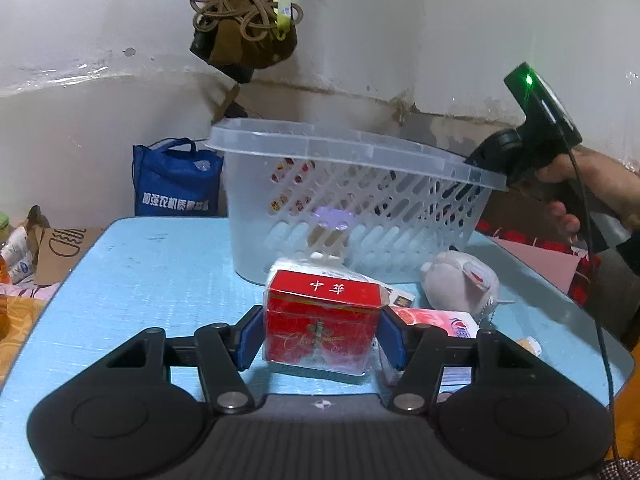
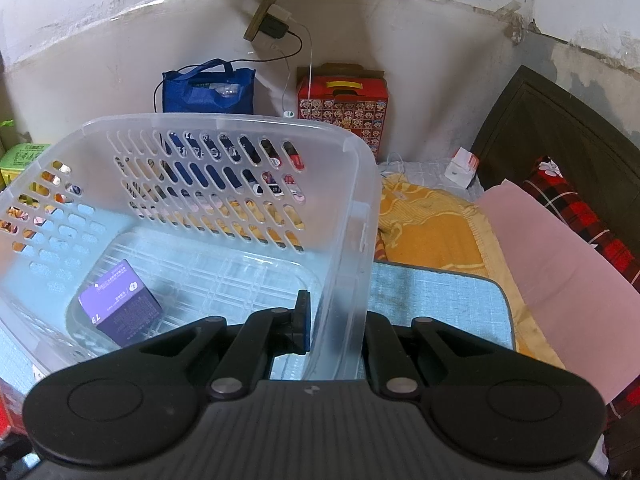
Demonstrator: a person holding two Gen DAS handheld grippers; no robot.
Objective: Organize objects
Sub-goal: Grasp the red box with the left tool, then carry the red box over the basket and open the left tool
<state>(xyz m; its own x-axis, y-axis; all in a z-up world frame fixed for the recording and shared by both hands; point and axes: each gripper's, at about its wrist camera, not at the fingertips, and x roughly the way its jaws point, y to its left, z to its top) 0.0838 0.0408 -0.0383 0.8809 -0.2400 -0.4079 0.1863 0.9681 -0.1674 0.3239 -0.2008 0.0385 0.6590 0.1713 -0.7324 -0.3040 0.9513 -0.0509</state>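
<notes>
Two grippers working: left gripper [image 1: 322, 338] has its jaws clamped on the red box [image 1: 322, 326], just in front of the basket [image 1: 304, 142] on the blue bench [image 1: 152, 272]; right gripper [image 2: 336, 320] pinches the basket's wall, purple box [image 2: 120, 306] inside.

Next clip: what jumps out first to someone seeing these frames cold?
The red cigarette box clamped between the left gripper fingers, low on the blue table. Behind it stands the translucent basket, its wall pinched by the right gripper; a purple box lies inside.
</notes>
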